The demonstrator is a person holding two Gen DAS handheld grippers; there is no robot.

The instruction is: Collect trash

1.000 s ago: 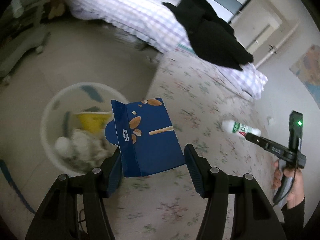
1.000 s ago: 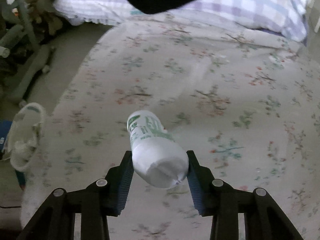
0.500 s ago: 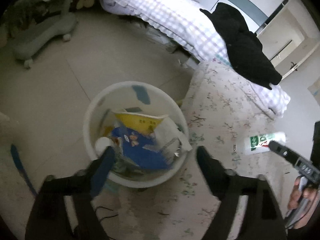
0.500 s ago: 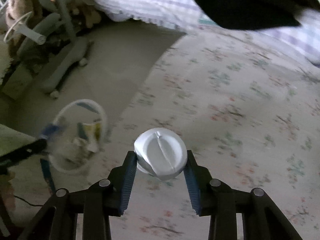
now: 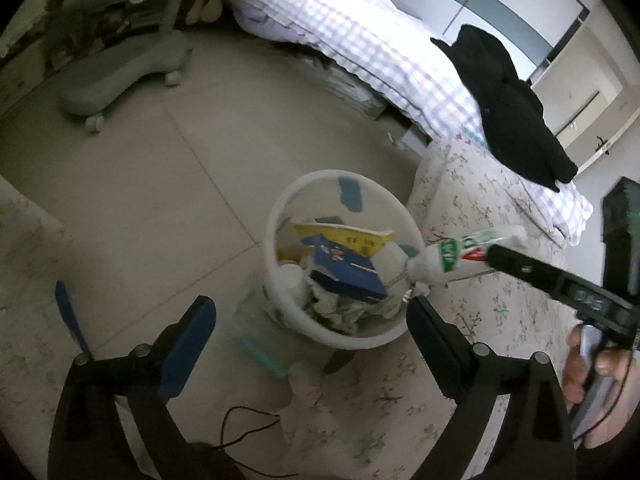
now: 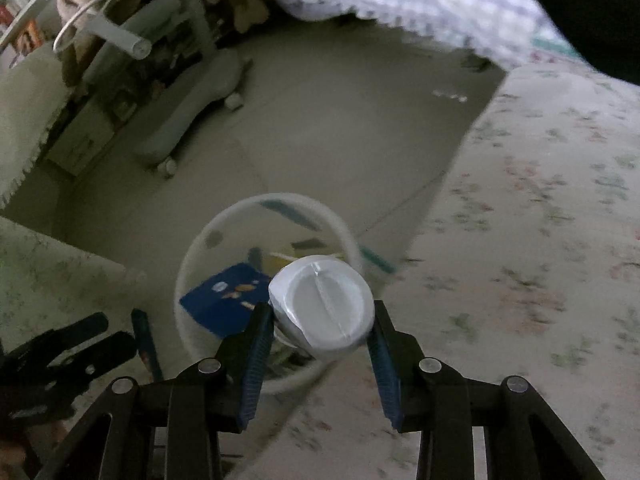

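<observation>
A white round bin [image 5: 280, 220] stands on the floor beside the floral bed cover; it also shows in the right wrist view [image 6: 188, 264]. Inside lie a blue snack box [image 5: 344, 268], a yellow packet [image 5: 348, 236] and crumpled paper. My left gripper [image 5: 312, 320] is open and empty, just above the bin's near rim. My right gripper [image 6: 320, 316] is shut on a white bottle with a green label [image 6: 320, 304], held over the bin's right rim; the bottle shows in the left wrist view [image 5: 452, 254] too.
A floral bed cover [image 5: 480, 320] lies to the right of the bin. A checked quilt [image 5: 360, 36] with a black garment [image 5: 512, 100] lies behind. A grey wheeled chair base [image 5: 120, 72] stands far left. A black cable [image 5: 248, 428] lies near my left gripper.
My left gripper opened and let the blue box drop into the bin. My right gripper carried the bottle left from over the bed to the bin's rim.
</observation>
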